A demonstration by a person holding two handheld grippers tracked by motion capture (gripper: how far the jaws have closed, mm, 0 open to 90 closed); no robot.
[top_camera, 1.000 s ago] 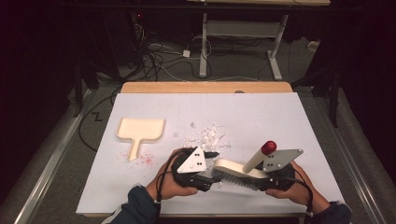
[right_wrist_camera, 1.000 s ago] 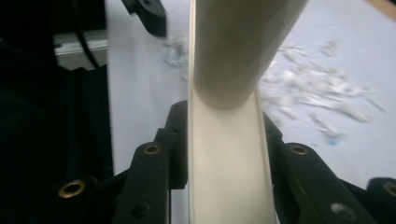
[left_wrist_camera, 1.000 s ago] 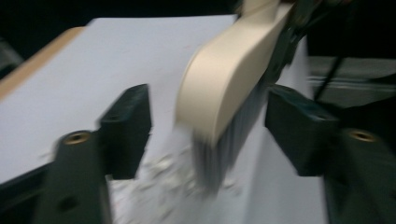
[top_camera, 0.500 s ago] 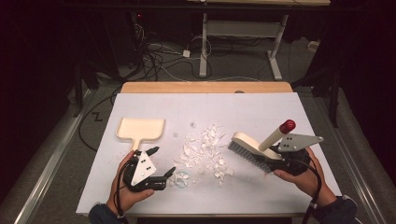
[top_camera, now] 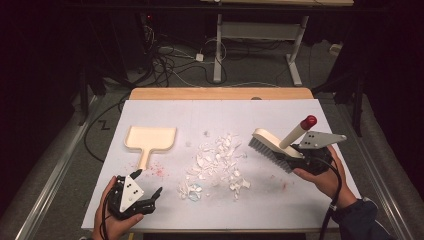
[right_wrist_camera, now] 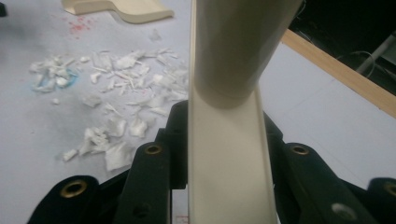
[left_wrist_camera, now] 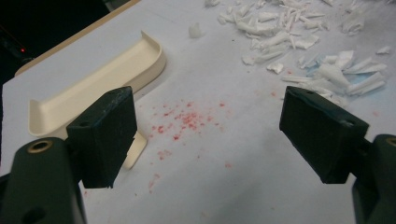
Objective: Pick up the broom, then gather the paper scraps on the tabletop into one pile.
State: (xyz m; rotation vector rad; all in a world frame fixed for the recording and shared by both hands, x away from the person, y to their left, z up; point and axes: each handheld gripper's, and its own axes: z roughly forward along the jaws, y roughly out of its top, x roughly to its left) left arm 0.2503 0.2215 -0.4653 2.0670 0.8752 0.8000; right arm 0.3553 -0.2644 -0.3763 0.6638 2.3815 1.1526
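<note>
From where I stood, the job in hand looked like sweeping up the pile of white paper scraps in the middle of the white table cover. The right gripper had its jaws clamped tight on the cream back of the hand brush, bristles angled down and toward the scraps, the red-tipped handle sticking up and away. The brush hung just beside the right edge of the pile, not touching it as far as I could tell.

The left gripper sat low near the front edge, its jaws spread wide with nothing between them; they had just been opening. In the left gripper view the cream dustpan lay ahead and to the left, its short handle pointing back toward the near jaw, with red specks on the cover between.

To my mind the sensible move was for the empty gripper to take the dustpan by that handle, squarely and low so the thin handle would not twist, then set the pan's open lip flat against the left side of the pile. A lifted lip would let scraps slide under. The brush should then draw in short, light strokes toward the pan, since the scraps looked light enough to scatter
</note>
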